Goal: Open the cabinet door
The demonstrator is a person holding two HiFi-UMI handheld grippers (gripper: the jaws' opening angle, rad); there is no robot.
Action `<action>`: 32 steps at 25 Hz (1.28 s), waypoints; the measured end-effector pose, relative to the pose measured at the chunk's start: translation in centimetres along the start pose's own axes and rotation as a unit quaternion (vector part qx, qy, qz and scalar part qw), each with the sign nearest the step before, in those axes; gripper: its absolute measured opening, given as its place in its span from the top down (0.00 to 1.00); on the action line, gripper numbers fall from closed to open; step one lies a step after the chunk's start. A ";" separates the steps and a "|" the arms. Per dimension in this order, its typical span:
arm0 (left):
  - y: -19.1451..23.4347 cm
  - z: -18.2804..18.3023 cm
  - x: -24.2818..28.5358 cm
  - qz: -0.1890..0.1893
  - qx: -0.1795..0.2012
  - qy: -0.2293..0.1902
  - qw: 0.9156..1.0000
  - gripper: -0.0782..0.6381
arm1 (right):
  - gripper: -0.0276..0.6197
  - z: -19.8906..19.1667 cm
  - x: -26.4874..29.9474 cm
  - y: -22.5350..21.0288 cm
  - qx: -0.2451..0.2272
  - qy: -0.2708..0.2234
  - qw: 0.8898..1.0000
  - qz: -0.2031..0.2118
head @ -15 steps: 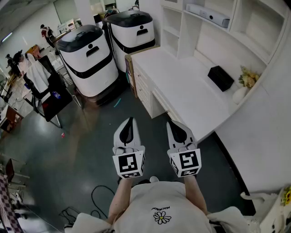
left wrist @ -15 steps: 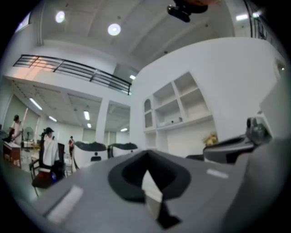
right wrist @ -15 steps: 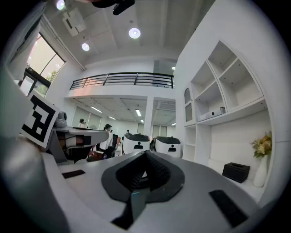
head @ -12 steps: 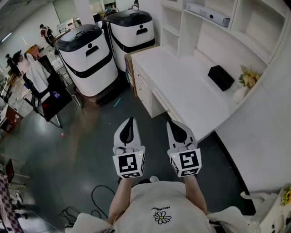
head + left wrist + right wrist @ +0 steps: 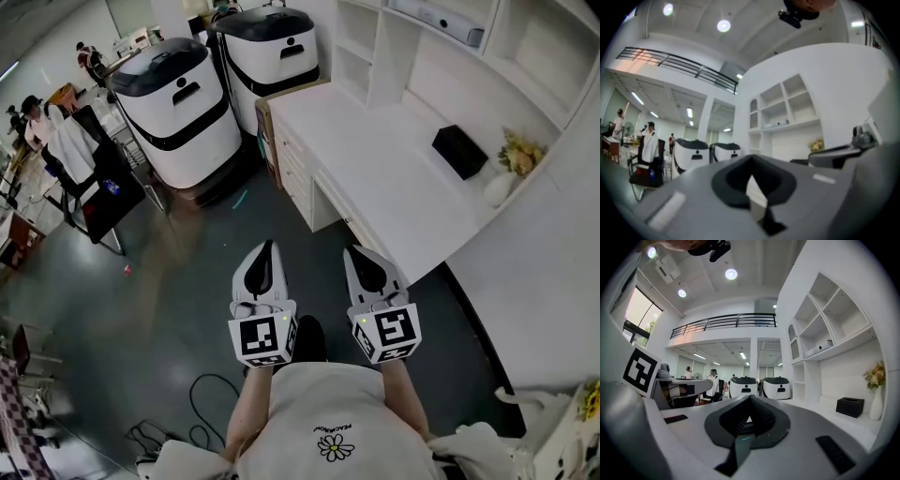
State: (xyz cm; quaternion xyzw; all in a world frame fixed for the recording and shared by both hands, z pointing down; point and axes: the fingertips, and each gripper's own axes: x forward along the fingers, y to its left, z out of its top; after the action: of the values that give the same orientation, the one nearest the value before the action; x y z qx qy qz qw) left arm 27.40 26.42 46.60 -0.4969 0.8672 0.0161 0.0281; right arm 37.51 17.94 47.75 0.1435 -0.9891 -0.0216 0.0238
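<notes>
The person's white T-shirt (image 5: 328, 427), with a small flower print, fills the bottom of the head view, and both forearms reach forward from it. The left gripper (image 5: 266, 247) and right gripper (image 5: 351, 253) are held level and side by side, a gap between them, over the dark floor (image 5: 169, 300). In the left gripper view its 2 jaws meet at the tips with nothing between them. The right gripper view shows the same: jaws together, empty. A dark shoe (image 5: 309, 337) shows between the grippers' rear ends, and a black cable (image 5: 208, 398) loops on the floor to its left.

Ahead on the right runs the white desk (image 5: 394, 197), its near front edge just beside the right gripper in the head view. A black box (image 5: 459, 150) and a pale vase (image 5: 500, 187) of yellowish flowers sit on it near the wall.

The cabinet (image 5: 298, 183) stands under the desk's far end, its white fronts facing the floor; which front is the door I cannot tell. It lies ahead of both grippers, well apart from them, with only bare floor between.

Farther off, 2 large white-and-black machines (image 5: 183, 112) stand just left of the cabinet. Left of those are a black chair (image 5: 103, 192) draped with a white garment (image 5: 70, 150), and people (image 5: 33, 117) stand at the far left.
</notes>
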 end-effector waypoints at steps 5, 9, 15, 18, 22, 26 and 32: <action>1.5 -0.8 2.2 0.003 -0.022 -0.004 1.000 0.88 | 0.96 -0.4 1.9 0.0 -0.014 0.004 1.000 0.022; 2.4 -0.4 6.0 -0.005 -0.021 -0.019 1.000 0.88 | 0.96 -0.4 4.9 -1.6 -0.020 0.005 1.000 0.021; 4.7 0.0 12.5 -0.030 -0.020 -0.023 0.999 0.88 | 0.96 -0.2 10.7 -3.5 -0.020 0.008 1.000 0.001; 6.0 0.2 16.3 -0.049 -0.020 -0.027 0.998 0.88 | 0.96 0.1 14.2 -4.6 -0.022 0.008 1.000 -0.013; 7.5 0.4 21.8 -0.076 -0.021 -0.035 0.996 0.88 | 0.96 0.3 19.3 -6.7 -0.018 0.012 0.999 -0.031; 10.0 0.7 28.0 -0.092 -0.025 -0.036 0.995 0.88 | 0.96 1.3 25.3 -9.2 -0.015 0.012 0.998 -0.055; 14.9 1.9 37.2 -0.109 -0.025 -0.042 0.993 0.88 | 0.96 3.3 34.4 -12.3 -0.016 0.007 0.997 -0.081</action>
State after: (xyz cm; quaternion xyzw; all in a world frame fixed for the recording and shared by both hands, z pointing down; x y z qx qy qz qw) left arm -4.10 2.05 42.30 -0.5877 0.8053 0.0560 0.0538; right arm 7.92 -3.56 45.27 0.2233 -0.9735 -0.0380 0.0314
